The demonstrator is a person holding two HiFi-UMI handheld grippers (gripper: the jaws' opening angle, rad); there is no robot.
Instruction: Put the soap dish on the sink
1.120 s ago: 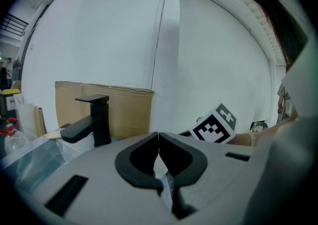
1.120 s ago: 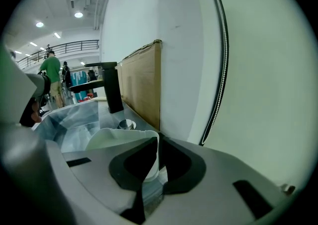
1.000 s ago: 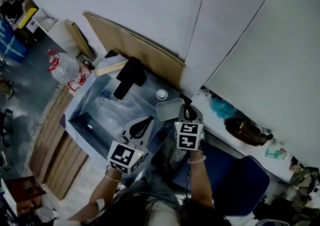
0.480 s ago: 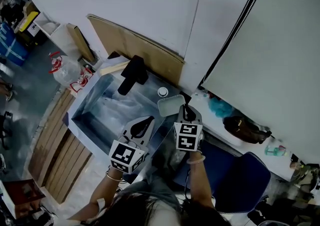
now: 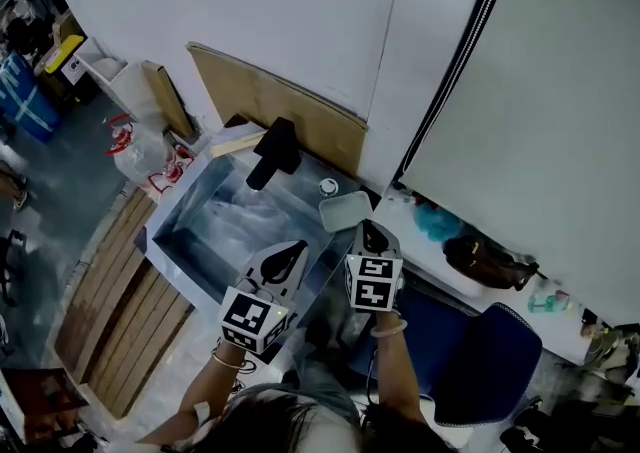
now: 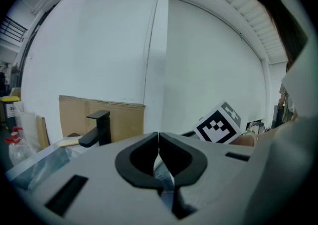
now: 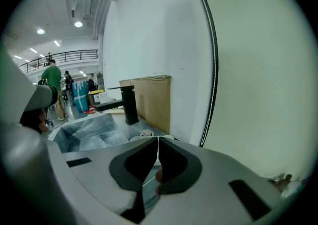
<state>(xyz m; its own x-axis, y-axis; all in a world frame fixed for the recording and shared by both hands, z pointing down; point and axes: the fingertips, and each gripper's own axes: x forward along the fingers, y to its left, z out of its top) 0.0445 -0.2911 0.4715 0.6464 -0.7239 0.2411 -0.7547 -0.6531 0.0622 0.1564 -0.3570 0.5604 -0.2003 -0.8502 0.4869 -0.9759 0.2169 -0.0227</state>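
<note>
The soap dish [image 5: 343, 211] is a pale, shallow rectangle over the sink's right rim, beside a small round cap [image 5: 327, 186]. My right gripper [image 5: 366, 229] is shut, its tips meeting on the dish's near edge. In the right gripper view only slivers of the dish [image 7: 168, 137] show past my right gripper [image 7: 158, 139]. My left gripper [image 5: 297, 246] hovers over the front rim of the sink [image 5: 168, 246], shut and holding nothing. In the left gripper view my left gripper [image 6: 158, 134] points toward the black faucet [image 6: 101, 127].
The black faucet [image 5: 275, 151] stands at the sink's back edge, in front of a cardboard sheet [image 5: 285, 106] leaning on the white wall. A counter with a dark bag [image 5: 482, 261] runs to the right. A blue chair [image 5: 485, 361] sits below it. Wooden boards [image 5: 110, 311] lie to the left.
The head view has drifted a little. Both grippers stay shut. The right gripper and the soap dish keep together at the sink's right rim.
</note>
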